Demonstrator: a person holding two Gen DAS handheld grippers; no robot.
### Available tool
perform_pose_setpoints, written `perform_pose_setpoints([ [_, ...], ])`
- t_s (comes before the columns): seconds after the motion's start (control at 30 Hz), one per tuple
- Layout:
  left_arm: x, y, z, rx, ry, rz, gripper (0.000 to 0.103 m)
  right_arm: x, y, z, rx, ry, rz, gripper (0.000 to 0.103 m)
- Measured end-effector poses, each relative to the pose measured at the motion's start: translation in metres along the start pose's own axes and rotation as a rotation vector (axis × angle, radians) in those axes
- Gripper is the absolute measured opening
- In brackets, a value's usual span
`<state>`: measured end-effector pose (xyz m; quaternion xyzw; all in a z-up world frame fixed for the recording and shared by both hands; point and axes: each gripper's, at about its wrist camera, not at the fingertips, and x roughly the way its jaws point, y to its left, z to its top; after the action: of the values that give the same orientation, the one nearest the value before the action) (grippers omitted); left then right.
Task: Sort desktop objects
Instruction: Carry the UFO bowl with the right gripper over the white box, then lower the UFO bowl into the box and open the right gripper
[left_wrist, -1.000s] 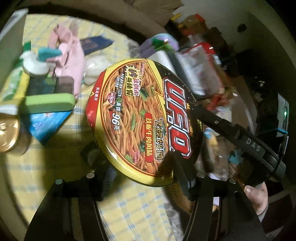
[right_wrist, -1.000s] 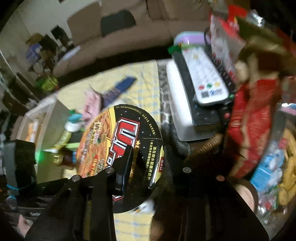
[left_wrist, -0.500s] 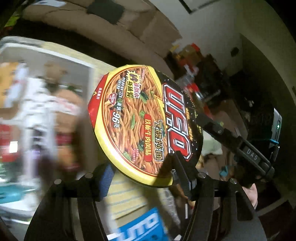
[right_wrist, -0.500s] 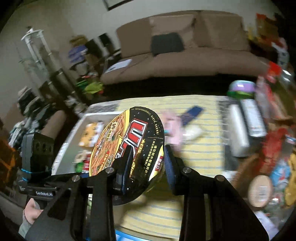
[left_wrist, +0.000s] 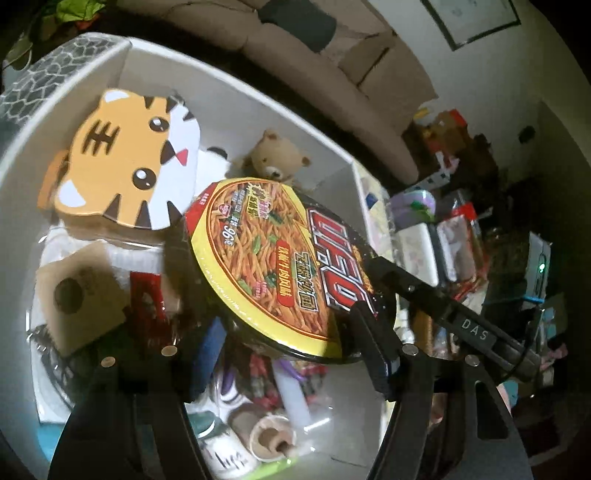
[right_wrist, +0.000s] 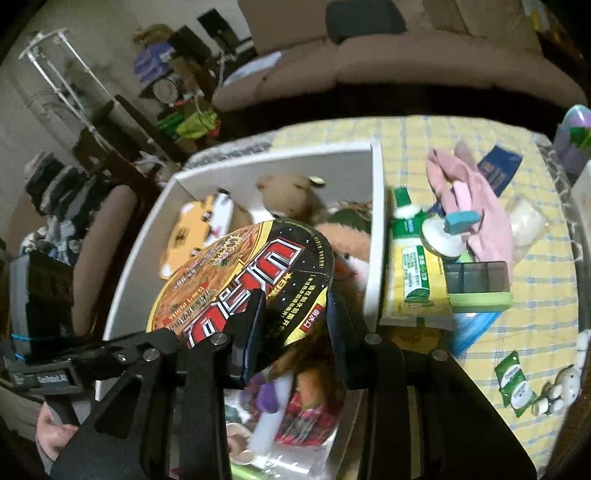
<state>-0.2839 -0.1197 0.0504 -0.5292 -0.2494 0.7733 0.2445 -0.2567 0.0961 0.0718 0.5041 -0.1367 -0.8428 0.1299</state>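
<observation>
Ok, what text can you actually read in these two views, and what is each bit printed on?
"U.F.O." on the noodle bowl lid.
"96" on the same lid, near its rim.
"DAS" on the right tool body, seen in the left view.
The lid's Chinese print, the green packet label, the small sachet and the left tool's sticker are too small or blurred.

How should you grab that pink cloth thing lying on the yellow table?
Pinch the pink cloth at its raised, bunched middle fold, coming straight down from above. It lies limp and crumpled on the yellow checked tablecloth, so there is no firm edge to slide under, and the pump bottle crowds its left side.
</observation>
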Motion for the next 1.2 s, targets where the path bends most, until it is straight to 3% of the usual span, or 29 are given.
perform_pose_setpoints([
  [0.17,0.019,0.001,-0.002,0.032,0.021,0.048,0.069,0.014,-0.007,-0.003,-0.025,0.016,-0.049,0.032],
  [0.4,0.026,0.004,-0.006,0.056,0.068,0.143,0.069,0.021,0.016,-0.008,-0.140,0.061,-0.141,0.032],
  [0.63,0.011,0.001,-0.007,0.025,0.074,0.140,0.069,0.021,0.020,-0.011,-0.136,0.146,-0.133,0.034],
  [0.9,-0.026,-0.016,-0.016,0.045,0.014,0.126,0.075,-0.018,0.024,-0.008,-0.140,0.088,-0.150,0.039],
  [1.2,-0.059,-0.038,-0.055,0.153,0.001,0.268,0.084,-0.031,0.064,-0.046,-0.271,0.121,-0.210,0.041],
])
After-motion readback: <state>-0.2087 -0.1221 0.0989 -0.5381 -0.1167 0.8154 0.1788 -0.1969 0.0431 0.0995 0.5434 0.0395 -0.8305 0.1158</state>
